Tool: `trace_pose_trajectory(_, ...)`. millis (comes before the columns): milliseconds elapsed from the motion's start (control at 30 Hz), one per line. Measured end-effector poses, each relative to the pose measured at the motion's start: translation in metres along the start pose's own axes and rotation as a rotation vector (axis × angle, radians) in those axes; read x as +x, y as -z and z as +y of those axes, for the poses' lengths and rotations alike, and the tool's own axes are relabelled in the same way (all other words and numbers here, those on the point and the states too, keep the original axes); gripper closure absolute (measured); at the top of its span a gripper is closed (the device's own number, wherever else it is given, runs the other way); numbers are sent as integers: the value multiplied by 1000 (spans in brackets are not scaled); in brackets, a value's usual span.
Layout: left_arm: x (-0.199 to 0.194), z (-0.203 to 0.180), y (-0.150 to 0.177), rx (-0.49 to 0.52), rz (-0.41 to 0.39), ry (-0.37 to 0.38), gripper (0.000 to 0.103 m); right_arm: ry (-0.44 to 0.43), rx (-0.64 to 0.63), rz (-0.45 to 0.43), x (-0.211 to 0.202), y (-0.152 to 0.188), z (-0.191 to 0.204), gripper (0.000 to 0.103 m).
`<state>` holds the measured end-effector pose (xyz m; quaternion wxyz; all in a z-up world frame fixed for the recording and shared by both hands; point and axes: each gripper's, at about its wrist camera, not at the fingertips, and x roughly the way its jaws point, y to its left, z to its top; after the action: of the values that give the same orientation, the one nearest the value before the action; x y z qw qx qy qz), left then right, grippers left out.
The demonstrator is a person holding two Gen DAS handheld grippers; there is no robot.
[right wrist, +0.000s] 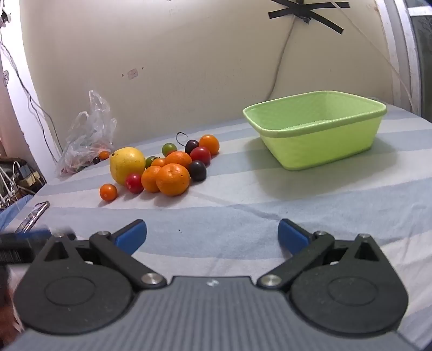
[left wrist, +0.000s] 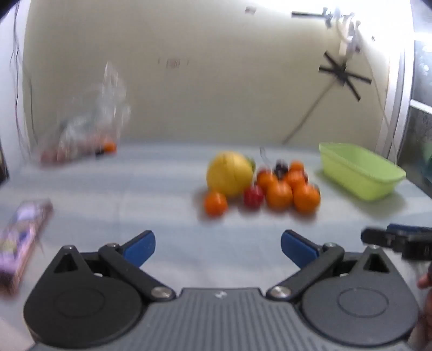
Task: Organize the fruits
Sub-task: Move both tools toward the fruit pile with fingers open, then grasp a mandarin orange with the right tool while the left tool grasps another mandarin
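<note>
A pile of round orange, red, dark and yellow fruits (right wrist: pixel 164 167) lies beside an empty light-green plastic tub (right wrist: pixel 318 132).

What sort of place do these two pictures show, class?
Probably a room in a home: a striped cloth-covered surface, perhaps a bed, against a plain wall with taped cables, and a plastic bag beside loose fruit.

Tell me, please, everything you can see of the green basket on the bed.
The green basket is a light lime, rectangular tub with rounded corners and a thicker rolled rim; it looks like plastic or woven-textured material. It stands upright and appears empty, with no fruit inside. It rests on the striped blue sheet, right of the fruit pile and apart from it, close to the wall. Nothing else touches it.
</note>
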<state>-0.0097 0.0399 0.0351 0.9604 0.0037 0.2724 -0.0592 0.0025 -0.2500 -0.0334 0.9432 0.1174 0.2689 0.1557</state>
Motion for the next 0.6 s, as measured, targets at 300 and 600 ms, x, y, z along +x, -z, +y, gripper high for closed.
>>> trace_pose_trajectory(300, 35, -9, -49, -21, -10, 222, 33, -10, -237, -30, 15, -31, 28, 35)
trace_pose_trajectory(600, 79, -25, -36, -17, 70, 328, 42, -61, -367, 73, 62, -43, 45, 51)
